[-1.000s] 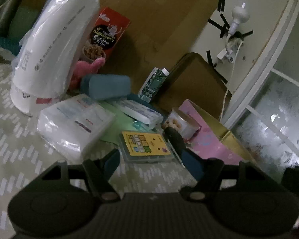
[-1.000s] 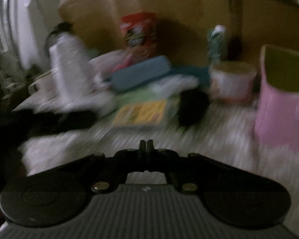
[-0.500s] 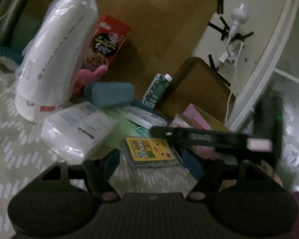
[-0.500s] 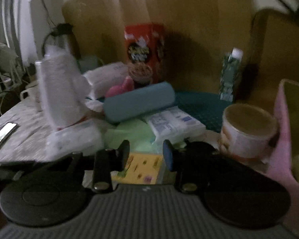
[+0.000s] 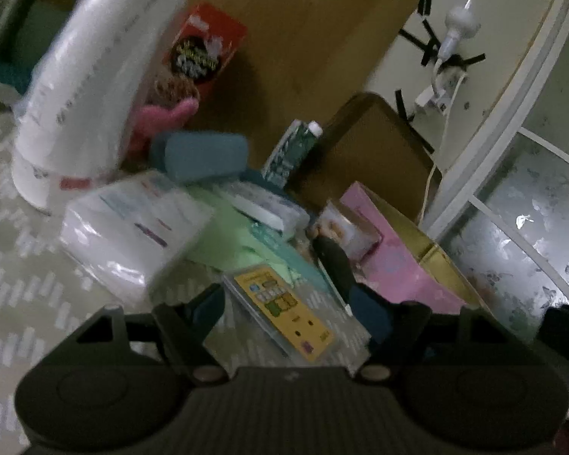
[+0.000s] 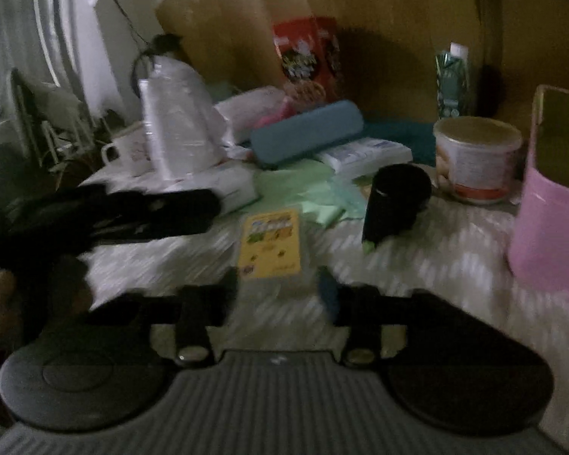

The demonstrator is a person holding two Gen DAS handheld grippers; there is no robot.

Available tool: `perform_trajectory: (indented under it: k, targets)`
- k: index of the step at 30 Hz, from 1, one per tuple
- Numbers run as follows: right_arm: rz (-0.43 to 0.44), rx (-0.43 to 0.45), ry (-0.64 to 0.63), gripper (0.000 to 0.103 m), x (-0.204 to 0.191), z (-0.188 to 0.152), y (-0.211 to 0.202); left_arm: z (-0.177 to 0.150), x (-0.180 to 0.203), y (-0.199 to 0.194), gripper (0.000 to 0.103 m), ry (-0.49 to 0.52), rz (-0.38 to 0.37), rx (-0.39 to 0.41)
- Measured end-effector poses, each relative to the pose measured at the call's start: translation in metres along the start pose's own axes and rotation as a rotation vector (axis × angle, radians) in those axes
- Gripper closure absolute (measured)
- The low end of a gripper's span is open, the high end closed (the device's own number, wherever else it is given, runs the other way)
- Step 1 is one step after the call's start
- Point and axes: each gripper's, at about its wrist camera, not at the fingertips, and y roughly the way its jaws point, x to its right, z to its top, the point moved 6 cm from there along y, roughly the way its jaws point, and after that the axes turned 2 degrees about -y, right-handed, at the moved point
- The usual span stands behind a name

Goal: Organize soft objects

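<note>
Hand-held gripper near flat yellow-labelled pack

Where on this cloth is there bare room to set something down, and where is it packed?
Bare patterned cloth lies between the yellow card case, the black cup and the pink box. Another open strip lies beside the wrapped tissue pack. Toward the cereal box and blue case, items are piled tight.
</note>
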Motion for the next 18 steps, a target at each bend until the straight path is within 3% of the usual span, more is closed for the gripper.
perform_trajectory:
  k: [2, 5, 8, 10, 12, 13, 16, 18]
  targets:
    - [-0.032, 0.013, -0.066, 0.023, -0.01, -0.004, -0.005, 0.0, 0.0, 0.004, 0.019, -0.005, 0.011, -0.018]
    - [-0.096, -0.001, -0.161, 0.023, -0.016, -0.004, 0.004, -0.003, 0.002, 0.005, 0.017, 0.006, 0.033, -0.027]
    - [-0.051, -0.031, -0.151, 0.023, -0.018, 0.001, 0.018, -0.006, 0.007, 0.004, 0.017, 0.023, 0.045, -0.031]
    - [-0.072, -0.045, -0.19, 0.023, -0.027, 0.005, 0.033, -0.009, 0.009, 0.005, 0.018, 0.019, 0.046, -0.049]
    - [-0.08, -0.076, -0.193, 0.025, -0.028, 0.003, 0.046, -0.014, 0.012, 0.008, 0.023, 0.023, 0.042, -0.075]
    - [-0.09, -0.052, -0.192, 0.04, -0.029, 0.003, 0.046, -0.016, 0.015, 0.008, 0.031, 0.044, 0.051, -0.082]
    - [-0.085, -0.039, -0.18, 0.043, -0.035, -0.003, 0.038, -0.025, 0.024, 0.007, 0.045, 0.065, 0.055, -0.102]
    - [-0.119, -0.012, -0.173, 0.043, -0.035, -0.009, 0.026, -0.029, 0.035, 0.006, 0.046, 0.056, 0.02, -0.11]
